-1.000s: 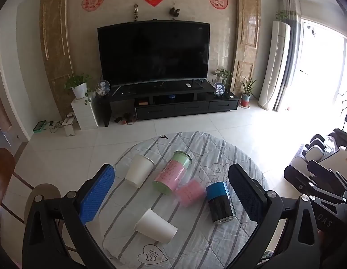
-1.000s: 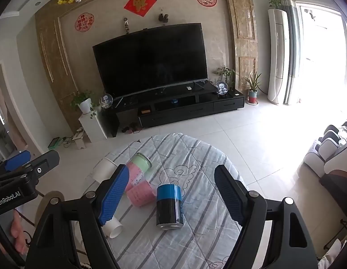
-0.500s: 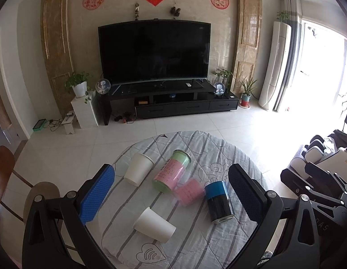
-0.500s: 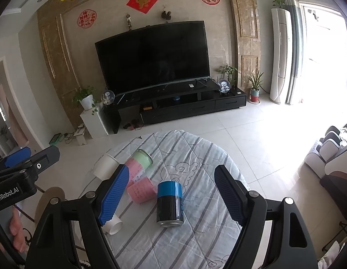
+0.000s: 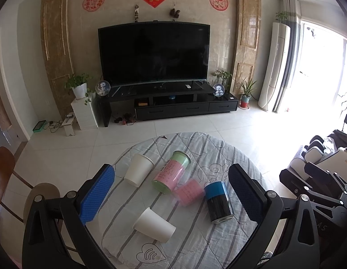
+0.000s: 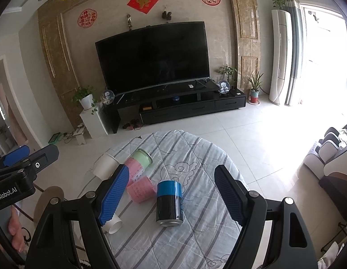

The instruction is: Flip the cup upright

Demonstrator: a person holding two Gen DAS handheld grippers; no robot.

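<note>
1. You held the left gripper (image 5: pixel 171 192) above the near edge of the round tabletop (image 5: pixel 218 242), its jaws spread wide with nothing between the blue pads.
2. You held the right gripper (image 6: pixel 171 197) the same way, jaws spread and gripping nothing; the left gripper showed at the far left of its view.
3. The blue-and-black cup (image 5: pixel 219 202) lay on its side on the striped cloth, just inside your left gripper's right jaw, open end toward you. In the right wrist view the same cup (image 6: pixel 169 200) lay midway between the jaws, below them and not touching either pad.
4. A small pink cup (image 5: pixel 189 192) lay tipped over, touching the blue-and-black cup's left side, roughly midway between the left gripper's jaws.
5. A green-and-pink jar (image 5: pixel 171 172) lay on its side beyond the pink cup, against it.
6. One white paper cup (image 5: pixel 138 172) lay beyond the left gripper's left jaw, beside the jar. A second white paper cup (image 5: pixel 153 225) lay nearest you, between the jaws and apart from the others.
7. In the right wrist view, the right gripper's left jaw partly hid that nearest paper cup and the jar.
</note>
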